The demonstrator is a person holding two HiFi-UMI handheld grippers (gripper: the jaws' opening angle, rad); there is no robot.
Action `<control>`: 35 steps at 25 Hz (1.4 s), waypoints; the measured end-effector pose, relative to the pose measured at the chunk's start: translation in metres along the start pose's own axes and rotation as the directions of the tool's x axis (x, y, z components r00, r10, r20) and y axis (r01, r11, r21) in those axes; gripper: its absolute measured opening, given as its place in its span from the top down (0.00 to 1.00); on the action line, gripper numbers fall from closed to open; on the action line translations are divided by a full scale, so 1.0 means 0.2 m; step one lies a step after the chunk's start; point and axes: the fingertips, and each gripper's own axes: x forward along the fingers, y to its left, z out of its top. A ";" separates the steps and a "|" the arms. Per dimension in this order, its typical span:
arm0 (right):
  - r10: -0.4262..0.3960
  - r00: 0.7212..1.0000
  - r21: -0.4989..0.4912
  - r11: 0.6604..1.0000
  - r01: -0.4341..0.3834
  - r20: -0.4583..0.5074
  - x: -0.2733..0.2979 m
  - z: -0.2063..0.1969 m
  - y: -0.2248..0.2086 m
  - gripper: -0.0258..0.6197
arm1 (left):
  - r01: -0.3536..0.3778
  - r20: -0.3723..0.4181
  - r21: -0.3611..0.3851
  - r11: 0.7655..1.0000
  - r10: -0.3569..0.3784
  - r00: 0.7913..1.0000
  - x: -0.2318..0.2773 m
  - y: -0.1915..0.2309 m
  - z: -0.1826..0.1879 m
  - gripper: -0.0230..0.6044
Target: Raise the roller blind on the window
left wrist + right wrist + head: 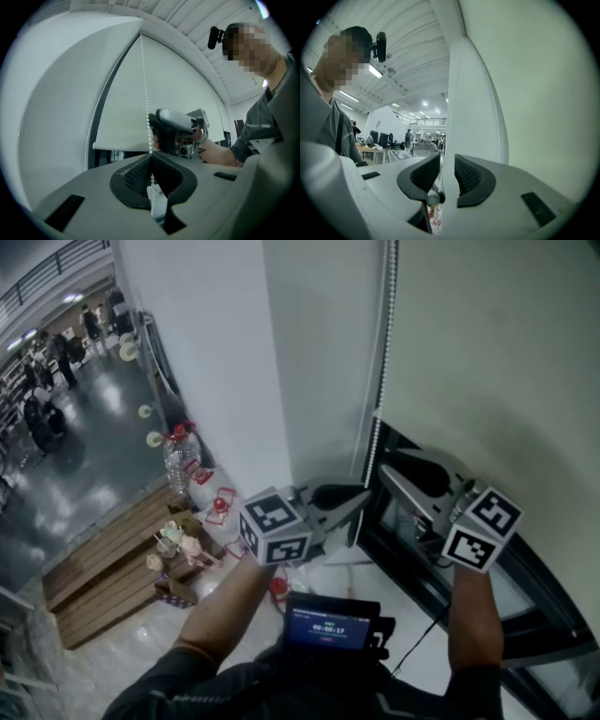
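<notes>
Head view showed the cream fabric roller blind [487, 352] hanging well down over the window. The white beaded pull chain [383, 343] dropped straight along the blind's left edge, its long axis vertical. Left gripper view settled the grip: the left tool [151, 157] was closed on that chain, the beads running down through its pinched pads. The blind's bottom bar [122, 146] lay beyond, and a second strand [91, 126] hung near the window frame. The right tool [389, 472] stood with its jaws apart and held nothing, just to the right of the chain and slightly above the left tool's grip. In the right gripper view no beads could be made out in its gap. The free length of chain above the left grip therefore lay nearest the right tool, which would probably have to come in sideways across the vertical strand to take it
</notes>
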 end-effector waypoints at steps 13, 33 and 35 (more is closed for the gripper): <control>0.030 0.994 -0.010 1.000 -0.029 0.103 0.15 0.21 0.00 0.94 | 0.004 -0.022 0.033 0.999 -0.004 1.000 -0.02 0.01 -0.03 0.96; 0.024 0.999 0.101 0.995 -0.022 -0.021 0.12 -0.26 0.00 0.95 | -0.005 -0.163 -0.060 0.998 -0.004 0.987 0.02 0.01 -0.46 0.96; 0.027 0.999 0.113 0.993 -0.023 -0.035 0.13 -0.31 0.00 0.95 | -0.013 -0.171 -0.065 0.998 0.002 0.985 0.01 0.02 -0.50 0.96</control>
